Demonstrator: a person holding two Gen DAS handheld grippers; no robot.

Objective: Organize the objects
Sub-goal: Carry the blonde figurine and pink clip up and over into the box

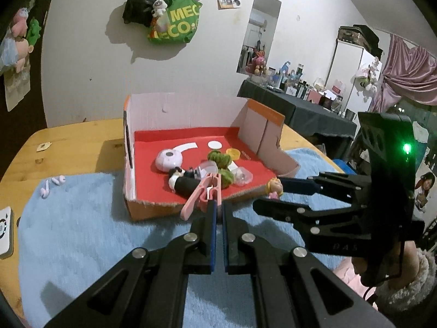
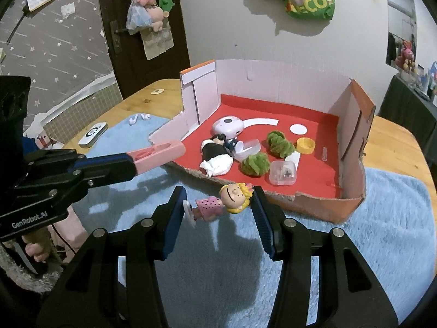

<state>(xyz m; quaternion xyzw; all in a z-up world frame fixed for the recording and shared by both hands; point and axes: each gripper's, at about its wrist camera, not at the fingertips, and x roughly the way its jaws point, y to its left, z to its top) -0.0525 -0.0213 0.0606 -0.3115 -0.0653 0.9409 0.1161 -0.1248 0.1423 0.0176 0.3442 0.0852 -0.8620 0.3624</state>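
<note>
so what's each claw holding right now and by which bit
Left claw is shut on one end of the pink plastic clothes peg. Right claw brackets the blonde pink-dressed figurine, head to feet; firm grip unclear.
</note>
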